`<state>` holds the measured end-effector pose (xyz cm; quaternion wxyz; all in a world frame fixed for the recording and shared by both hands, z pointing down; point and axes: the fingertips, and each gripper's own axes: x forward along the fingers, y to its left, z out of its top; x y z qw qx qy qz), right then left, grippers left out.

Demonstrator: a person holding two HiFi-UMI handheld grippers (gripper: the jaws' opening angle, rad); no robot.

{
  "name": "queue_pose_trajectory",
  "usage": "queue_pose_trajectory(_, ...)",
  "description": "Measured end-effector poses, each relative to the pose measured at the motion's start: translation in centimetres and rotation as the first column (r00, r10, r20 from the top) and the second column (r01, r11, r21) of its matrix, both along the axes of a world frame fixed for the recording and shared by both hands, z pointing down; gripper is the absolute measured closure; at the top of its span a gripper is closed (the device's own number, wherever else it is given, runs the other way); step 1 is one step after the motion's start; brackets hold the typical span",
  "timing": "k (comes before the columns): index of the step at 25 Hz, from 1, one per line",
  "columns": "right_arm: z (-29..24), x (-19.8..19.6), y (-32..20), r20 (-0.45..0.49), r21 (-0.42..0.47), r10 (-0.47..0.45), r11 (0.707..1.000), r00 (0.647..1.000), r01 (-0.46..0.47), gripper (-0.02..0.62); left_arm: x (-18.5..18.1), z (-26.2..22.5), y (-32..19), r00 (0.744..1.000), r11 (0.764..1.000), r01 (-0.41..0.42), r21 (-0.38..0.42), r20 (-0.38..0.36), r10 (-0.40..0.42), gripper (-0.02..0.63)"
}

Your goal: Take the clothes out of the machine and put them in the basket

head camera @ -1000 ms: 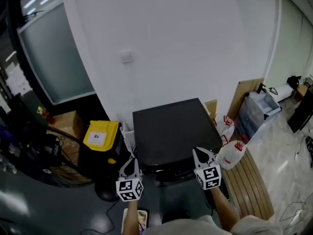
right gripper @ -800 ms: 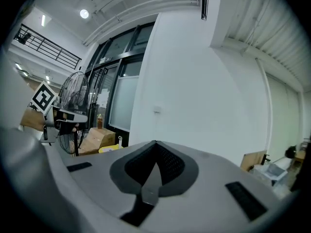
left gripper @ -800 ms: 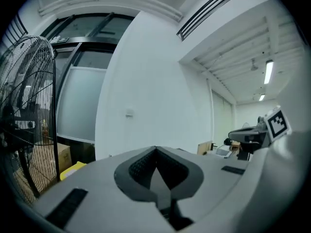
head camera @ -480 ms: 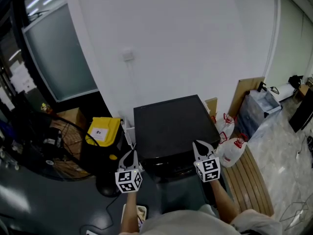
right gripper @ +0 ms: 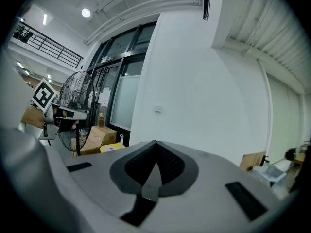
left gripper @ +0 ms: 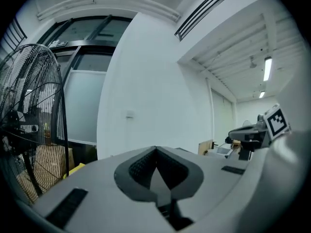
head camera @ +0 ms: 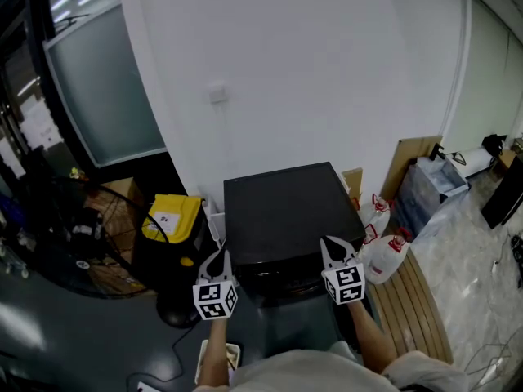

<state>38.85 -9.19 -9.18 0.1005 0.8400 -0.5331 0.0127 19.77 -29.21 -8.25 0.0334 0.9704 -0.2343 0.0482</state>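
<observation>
Nearest, at the head view's bottom edge, two forearms reach forward, and a pale container (head camera: 214,358) on the dark floor by the left one is too cropped to name. The left gripper (head camera: 219,256) and right gripper (head camera: 326,244) are smooth grey shells with ribbed dark pads and checkered marker cubes. Each has its jaws pressed together on nothing, tips showing at the front corners of the machine (head camera: 286,211) — a boxy black unit with a flat matte top, backed against the smooth white wall (head camera: 310,72). Left of it stand a yellow-lidded bin (head camera: 170,220) and a wire-caged fan (left gripper: 34,110); right, white plastic jugs (head camera: 384,256) beside slatted wooden boards (head camera: 421,309). Against a second ago, the left gripper sits slightly higher — both jaw pairs are closed as then.
</observation>
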Motion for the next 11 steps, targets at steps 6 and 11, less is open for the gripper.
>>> queue_pose_trajectory(6,0.58,-0.12,0.36,0.003,-0.003,-0.002,1.000,1.000,0.002,0.574,0.19,0.07,0.49,1.000,1.000,-0.007,0.010,0.003,0.007,0.588)
queue_pose_trajectory(11,0.22,0.15,0.19,0.006,-0.004,-0.009,1.000,1.000,0.009,0.574,0.38,-0.23,0.40,1.000,1.000,-0.002,0.020,0.010,0.002,0.588)
